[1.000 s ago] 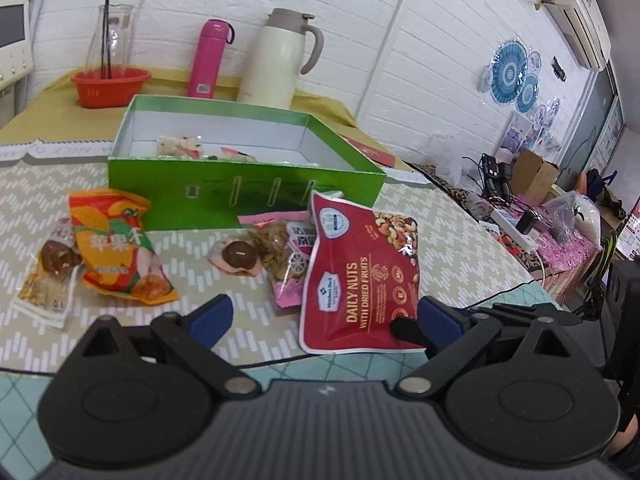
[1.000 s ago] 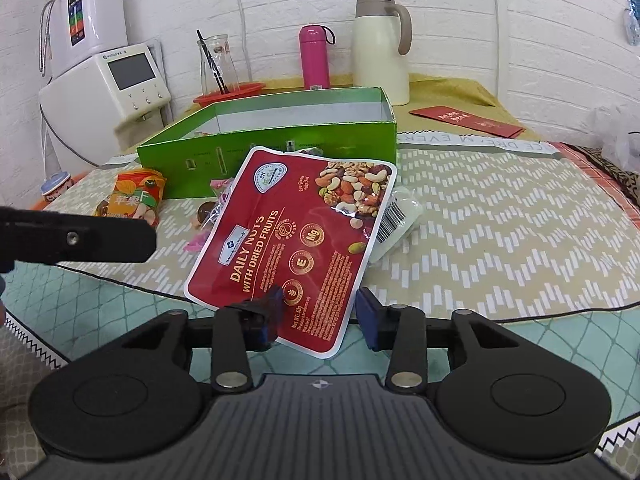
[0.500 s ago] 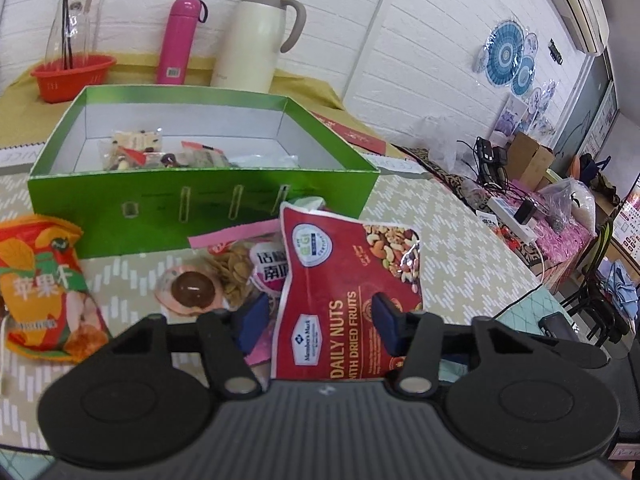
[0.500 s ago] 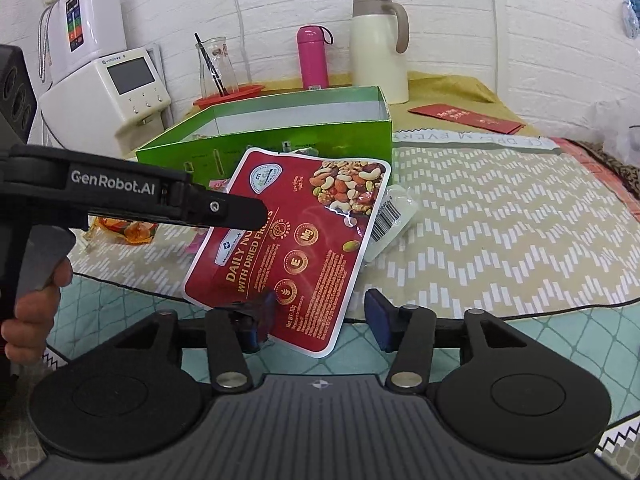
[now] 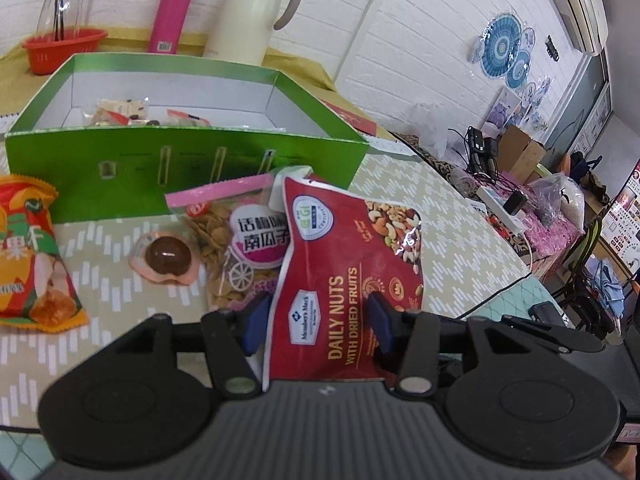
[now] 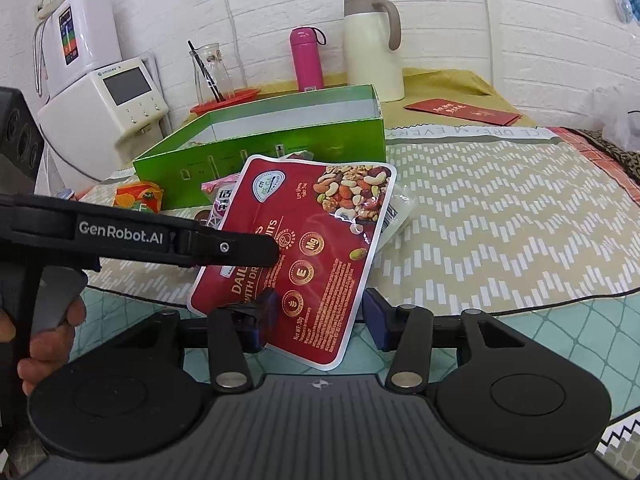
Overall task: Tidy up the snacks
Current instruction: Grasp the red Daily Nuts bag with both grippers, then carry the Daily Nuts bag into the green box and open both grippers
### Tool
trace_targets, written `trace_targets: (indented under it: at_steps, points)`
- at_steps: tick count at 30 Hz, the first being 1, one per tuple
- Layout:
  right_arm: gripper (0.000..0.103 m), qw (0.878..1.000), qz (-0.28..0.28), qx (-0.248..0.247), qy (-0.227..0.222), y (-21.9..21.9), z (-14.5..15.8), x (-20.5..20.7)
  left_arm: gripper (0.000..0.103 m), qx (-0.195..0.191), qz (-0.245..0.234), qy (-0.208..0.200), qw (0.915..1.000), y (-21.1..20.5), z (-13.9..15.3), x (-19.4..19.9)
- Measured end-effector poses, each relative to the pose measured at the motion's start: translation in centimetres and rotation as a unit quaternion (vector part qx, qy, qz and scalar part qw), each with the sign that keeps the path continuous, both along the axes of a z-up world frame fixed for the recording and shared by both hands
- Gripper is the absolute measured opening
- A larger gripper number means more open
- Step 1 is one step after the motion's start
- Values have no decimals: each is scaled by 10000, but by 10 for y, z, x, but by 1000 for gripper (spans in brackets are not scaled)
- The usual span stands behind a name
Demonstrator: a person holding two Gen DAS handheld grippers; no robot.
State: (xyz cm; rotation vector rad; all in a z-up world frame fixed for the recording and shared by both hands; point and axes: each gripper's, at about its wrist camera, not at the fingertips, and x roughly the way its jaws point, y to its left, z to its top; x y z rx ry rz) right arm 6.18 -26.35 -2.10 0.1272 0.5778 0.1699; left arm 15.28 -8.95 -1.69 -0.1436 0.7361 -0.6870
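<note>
The red nut pouch (image 5: 344, 280) lies tilted on the table (image 6: 500, 216) in front of the green box (image 5: 192, 168), overlapping a pink seed packet (image 5: 240, 236), with its near end between the spread jaws of both the left gripper (image 5: 316, 320) and the right gripper (image 6: 320, 312), neither yet pinching it. It looks light, floppy and glossy, so likely slippery; a pinch on the flat sealed edge seems the surest hold, since the bulging middle would probably sag or slip
</note>
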Motion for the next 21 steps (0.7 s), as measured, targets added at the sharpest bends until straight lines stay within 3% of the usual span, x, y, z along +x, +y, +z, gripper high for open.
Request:
trace_targets:
  at_steps: [2,4,5,8,15,21]
  points:
    - [78,10000,-23,5,18,1,1,2,45,101,11,-41,9999,-3,2,-4]
    - [67,9999,-71,-90,-26,4,2,-2,17,145,8,-136,9998,-3,8,-12]
    - [54,10000,-30,-45,-75,5,4,-5,14,141,-18,-168,9998,-3,11,-16]
    - [48,9998,24,-121,-187,12,9,-15,15,166,4,-249,9996,-2,15,-25]
    - [47,9979,104,-310,-558,19,32,-26,14,-167,145,-490,9986,12,37,-40]
    - [47,9932,275,-525,-1004,29,61,-6,14,-381,341,-715,9961,22,69,-19]
